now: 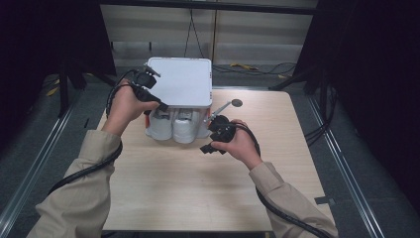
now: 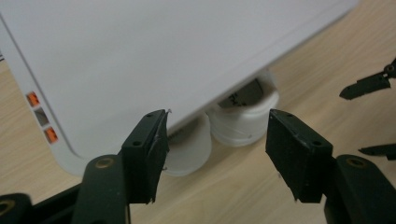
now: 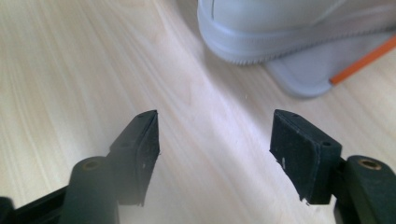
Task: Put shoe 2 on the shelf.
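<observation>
At centre top of the high view the white box [image 1: 181,82] sits on the tabletop [image 1: 198,188], both the left tool [image 1: 157,104] and right tool [image 1: 209,133] gaping empty, so draw them back slowly, clear of its lid.

Looked like a lab recording bay: bare wooden counter [image 1: 198,198] walled in by black curtains [image 1: 376,74], metal floor rails [image 1: 346,168], cables [image 1: 257,68] strewn over grey flooring, a blank panelled wall [image 1: 257,34] behind.
</observation>
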A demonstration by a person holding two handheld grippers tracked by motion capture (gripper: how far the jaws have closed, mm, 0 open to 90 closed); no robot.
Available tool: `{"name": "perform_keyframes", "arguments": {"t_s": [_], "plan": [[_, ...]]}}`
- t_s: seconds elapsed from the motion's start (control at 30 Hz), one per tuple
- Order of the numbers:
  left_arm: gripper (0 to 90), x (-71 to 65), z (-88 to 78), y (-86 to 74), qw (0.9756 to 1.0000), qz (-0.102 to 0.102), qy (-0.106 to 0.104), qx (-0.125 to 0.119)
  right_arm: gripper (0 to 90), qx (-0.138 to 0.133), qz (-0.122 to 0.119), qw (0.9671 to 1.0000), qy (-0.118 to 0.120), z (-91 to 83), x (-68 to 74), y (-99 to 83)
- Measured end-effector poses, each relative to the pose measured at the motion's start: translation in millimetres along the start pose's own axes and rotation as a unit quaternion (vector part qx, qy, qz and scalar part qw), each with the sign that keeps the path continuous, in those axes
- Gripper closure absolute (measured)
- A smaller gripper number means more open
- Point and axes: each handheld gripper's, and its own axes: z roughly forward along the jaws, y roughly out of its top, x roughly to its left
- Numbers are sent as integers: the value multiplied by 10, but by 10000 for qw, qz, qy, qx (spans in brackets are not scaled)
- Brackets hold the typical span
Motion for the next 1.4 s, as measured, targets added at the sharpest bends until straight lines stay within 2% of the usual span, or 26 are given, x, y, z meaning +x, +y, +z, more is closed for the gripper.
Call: {"name": "perform_keyframes", "arguments": {"t_s": [0.1,0.23,0.33,0.53,0.67,0.87,0.97,1.07,1.13,1.2,1.4], "plan": [[329,-38,-15,-137,9998,19,-193,73,282,78,-9,10000,5,-41,18,-114],[296,-67,8,-325,9996,33,-211,161,263,144,80,9999,45,-101,24,-242],[283,-68,50,-445,9993,13,-305,231,250,149,223,9996,63,-147,21,-327],[263,-63,122,-656,9990,-69,-384,229,224,95,211,9997,39,-263,12,-471],[257,-75,186,-785,9985,-95,-464,271,220,142,196,9997,-35,-317,9,-562],[235,-50,247,-970,9984,-171,-471,254,202,263,170,9993,-191,-378,-17,-744],[228,-31,275,-1067,9983,-218,-478,263,202,351,226,9987,-279,-420,-57,-885],[225,-7,313,-1168,9982,-237,-468,294,202,307,321,9986,-297,-459,-97,-1014],[219,4,332,-1222,9981,-269,-457,324,202,279,449,9981,-315,-499,-137,-1173],[219,11,340,-1266,9978,-272,-495,338,202,270,484,9980,-305,-508,-143,-1211],[219,36,364,-1437,9974,-347,-544,336,202,301,642,9966,-415,-587,-203,-1510]]}}
